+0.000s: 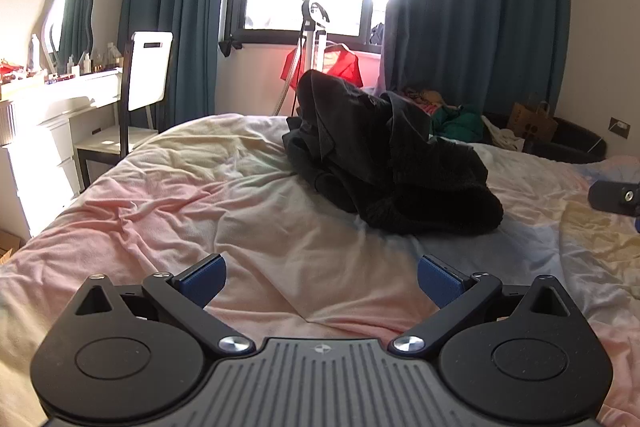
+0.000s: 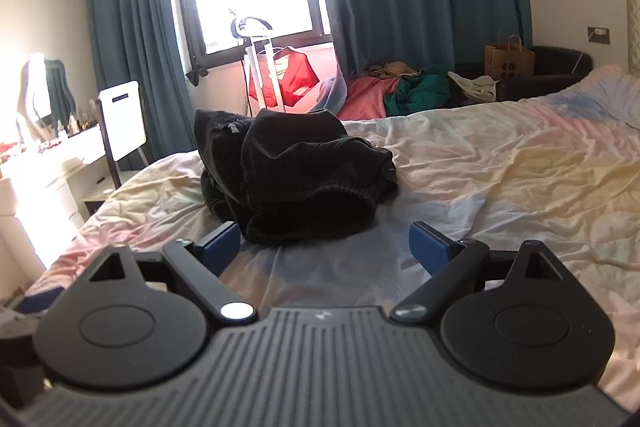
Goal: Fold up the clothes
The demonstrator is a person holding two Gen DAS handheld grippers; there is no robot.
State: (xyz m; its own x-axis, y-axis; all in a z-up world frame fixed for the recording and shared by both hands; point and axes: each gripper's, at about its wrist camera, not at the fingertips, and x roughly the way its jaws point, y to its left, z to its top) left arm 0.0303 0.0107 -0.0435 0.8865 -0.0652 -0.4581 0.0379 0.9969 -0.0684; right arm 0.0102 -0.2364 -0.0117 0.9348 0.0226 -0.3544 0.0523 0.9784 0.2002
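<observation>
A crumpled black garment [image 1: 384, 155] lies in a heap on the bed, with a thick ribbed hem facing me; it also shows in the right wrist view [image 2: 296, 179]. My left gripper [image 1: 320, 279] is open and empty, low over the pale sheet, well short of the heap and to its left. My right gripper [image 2: 324, 247] is open and empty, its blue pads [image 2: 222, 243] just in front of the garment's near hem. Part of the right gripper [image 1: 616, 197] shows at the right edge of the left wrist view.
The bed sheet [image 1: 200, 195] is pale pink and yellow, wrinkled. Beyond the bed are a red garment on a stand [image 2: 288, 79], a pile of coloured clothes [image 2: 400, 91], a paper bag [image 2: 509, 61] and a dark armchair [image 2: 552, 71]. A white chair [image 1: 148, 71] and dresser [image 1: 52, 107] stand left.
</observation>
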